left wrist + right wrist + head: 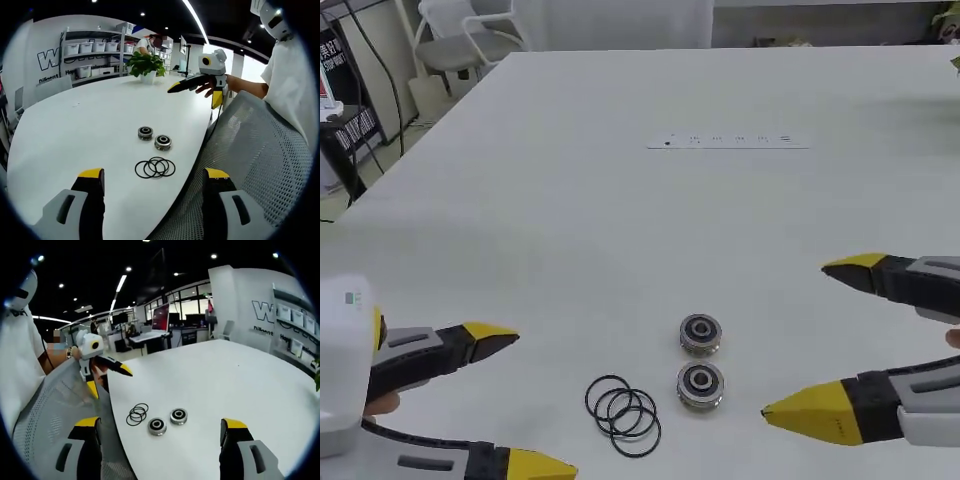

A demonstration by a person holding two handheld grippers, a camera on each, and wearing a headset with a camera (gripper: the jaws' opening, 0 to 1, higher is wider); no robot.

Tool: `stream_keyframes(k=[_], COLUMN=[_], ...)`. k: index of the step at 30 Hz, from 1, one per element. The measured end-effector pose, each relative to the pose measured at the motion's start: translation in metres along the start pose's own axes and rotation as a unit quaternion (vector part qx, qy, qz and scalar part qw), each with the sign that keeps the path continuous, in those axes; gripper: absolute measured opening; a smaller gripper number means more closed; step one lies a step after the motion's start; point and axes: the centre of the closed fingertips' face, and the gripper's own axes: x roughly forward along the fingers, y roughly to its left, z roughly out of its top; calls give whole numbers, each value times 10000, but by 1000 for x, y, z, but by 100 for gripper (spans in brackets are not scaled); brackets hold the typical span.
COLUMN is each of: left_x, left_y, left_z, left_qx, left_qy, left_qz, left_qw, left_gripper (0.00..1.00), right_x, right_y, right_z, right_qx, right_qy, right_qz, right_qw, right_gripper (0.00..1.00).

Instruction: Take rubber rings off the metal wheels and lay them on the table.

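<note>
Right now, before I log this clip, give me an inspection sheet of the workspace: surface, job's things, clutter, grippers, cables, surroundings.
Surface: white table, mostly bare.
Job's things: far wheel and near wheel lie flat, close together. Black rubber rings lie overlapping on the table beside the near wheel.
Clutter: a printed strip farther up the table.
Grippers: left gripper and right gripper are both open, either side of the parts, holding nothing.
Cables: black cables off the table, upper left of the head view.
Surroundings: chair, potted plant, shelves.
</note>
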Motion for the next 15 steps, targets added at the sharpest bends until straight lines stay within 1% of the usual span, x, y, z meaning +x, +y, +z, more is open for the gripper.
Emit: stream_keyframes(k=[3, 8, 11, 15], left_x=[0, 0, 0, -1], left_y=[0, 0, 1, 1], left_z=[1, 1, 1, 1], left_qx=[-15, -20, -27, -31], left_qy=[-17, -28, -47, -55], left_qz=[7, 14, 24, 25], left_qw=[10000, 10000, 10000, 10000], left_gripper=[79, 79, 78, 78], right_x=[-3, -8, -11, -12], right_y=[-1, -5, -6, -8], right_z=[-10, -26, -30, -38], right_qx=[121, 307, 388, 459], right_qy=[12, 120, 102, 172], right_qz=[-76, -200, -261, -343], right_qw=[9999, 9993, 9989, 9982], right_gripper=[99, 99, 99, 99])
